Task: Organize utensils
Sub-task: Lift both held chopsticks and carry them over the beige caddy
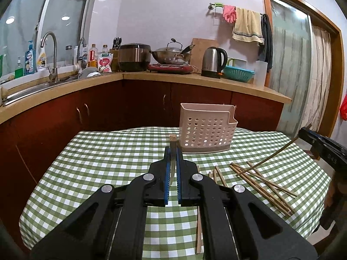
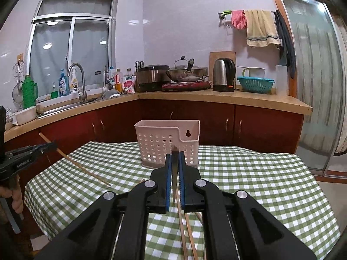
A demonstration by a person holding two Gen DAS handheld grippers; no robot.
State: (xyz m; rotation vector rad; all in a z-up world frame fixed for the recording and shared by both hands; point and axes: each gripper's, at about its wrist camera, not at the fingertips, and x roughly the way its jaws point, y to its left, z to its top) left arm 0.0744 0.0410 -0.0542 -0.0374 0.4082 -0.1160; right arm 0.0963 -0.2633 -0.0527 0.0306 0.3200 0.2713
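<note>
- Chopsticks are what we are sorting: each of our two grippers carries one, and the rest lie loose on the green checked tablecloth (image 1: 91, 162).
- Our left gripper (image 1: 173, 149) has its blue pads pressed together on a single chopstick (image 1: 172, 139), whose squared end sticks up past the fingertips. In the right wrist view that same stick (image 2: 73, 162) slants down from the jaws, its low tip at or just over the cloth; we cannot tell which.
- Our right gripper (image 2: 175, 155) is likewise pinched on one chopstick (image 2: 174, 173), seen edge-on between the pads. From the left wrist view the stick (image 1: 273, 153) hangs down from the right gripper toward the pile.
- The pink perforated utensil holder (image 1: 206, 130) stands upright at the far side of the table, well apart from both held sticks. No chopstick shows above its rim in either view, so we judge it holds nothing yet, though we cannot see inside.
- A loose pile of chopsticks (image 1: 264, 184) lies crossed over itself on the cloth to the right, and a few more (image 1: 216, 175) lie just beside our left gripper.
- By our reckoning the job is barely begun: two sticks are lifted and none delivered. Left to do: carry both to the holder, drop them in, then come back for the pile.
</note>
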